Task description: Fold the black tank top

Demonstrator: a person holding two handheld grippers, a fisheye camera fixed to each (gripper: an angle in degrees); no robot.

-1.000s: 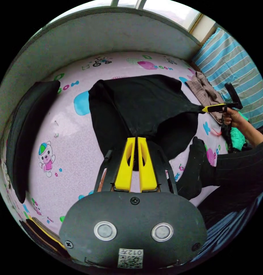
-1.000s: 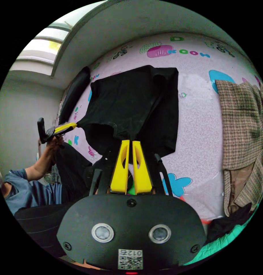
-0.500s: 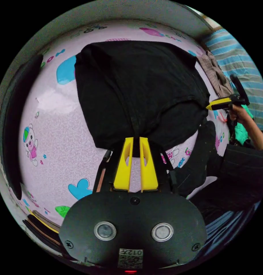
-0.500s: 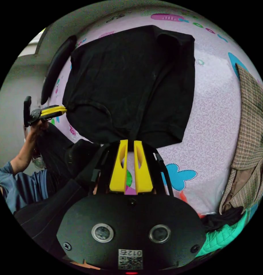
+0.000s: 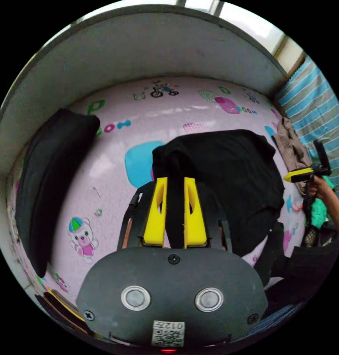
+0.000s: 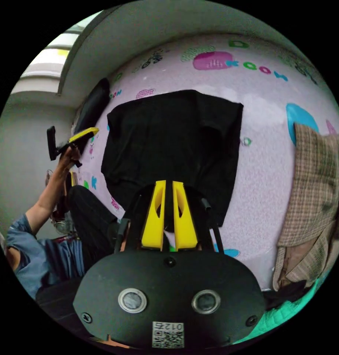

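Garment: I see the black cotton tank top (image 6: 177,144) lying folded over on the pink cartoon-print mat (image 6: 265,148).
Left gripper (image 5: 174,181): my yellow jaws nearly closed; grip on fabric unclear.
Right gripper (image 6: 165,185): jaws narrowly parted above the top's near edge; can't tell grip.

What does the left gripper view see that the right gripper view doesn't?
Left gripper view: a blue striped cloth hanging at the side, and a little bear picture printed on the mat. Right gripper view: the person's blue sleeve. Both: the black tank top lying on the pink mat, a checked garment beside it, and a long black cushion by the wall.
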